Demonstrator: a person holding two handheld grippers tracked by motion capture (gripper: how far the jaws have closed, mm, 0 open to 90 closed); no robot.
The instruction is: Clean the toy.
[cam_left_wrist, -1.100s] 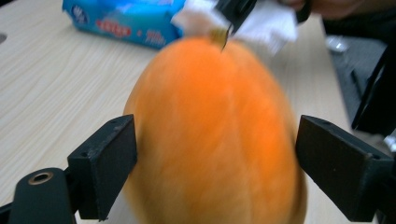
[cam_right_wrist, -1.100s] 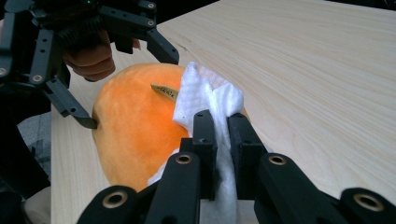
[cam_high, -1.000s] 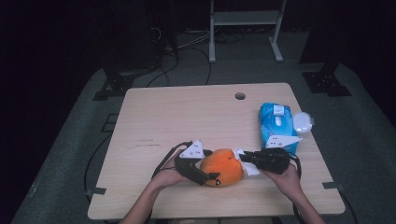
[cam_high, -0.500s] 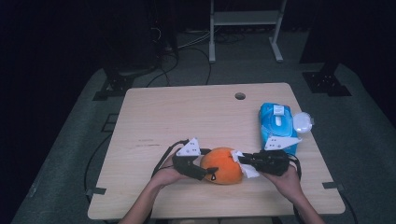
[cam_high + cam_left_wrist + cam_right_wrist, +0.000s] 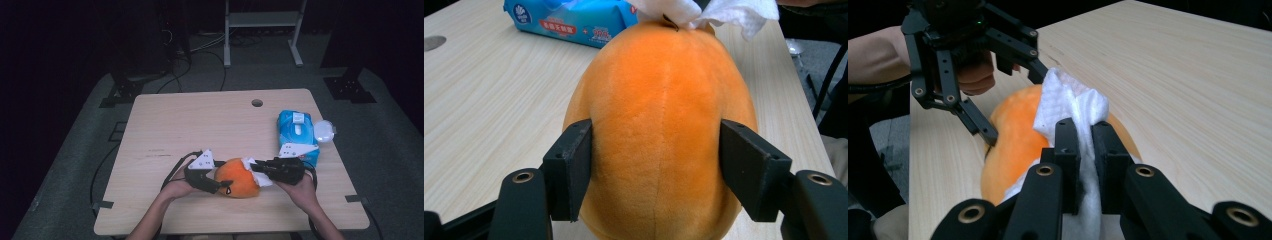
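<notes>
Left gripper (image 5: 212,184) sits at the near edge of the table (image 5: 200,120) in the high view, and its jaws hug the left end of the orange plush toy (image 5: 237,178). They have just been closing in on the toy, which sits between them. Right gripper (image 5: 260,170) comes in from the other side and pinches a white wipe (image 5: 250,162) against the toy's right end. A hand holds each gripper. The blue wipe pack (image 5: 296,134) lies on the right part of the table, behind the right gripper, with a round clear lid (image 5: 323,131) just beside it.

Next comes the left gripper view. Its two black pads (image 5: 574,167) press on both sides of the orange plush toy (image 5: 659,130), which lies on the table (image 5: 489,100). The white wipe (image 5: 724,12) rests on the far end of the toy. The blue wipe pack (image 5: 569,20) lies farther off.

Last comes the right gripper view. Here the right gripper (image 5: 1085,150) has its jaws squeezed tight on the white wipe (image 5: 1073,105), and the wipe touches the orange plush toy (image 5: 1013,135). Past the toy, the left gripper (image 5: 1013,90) has one jaw on each side of it.
</notes>
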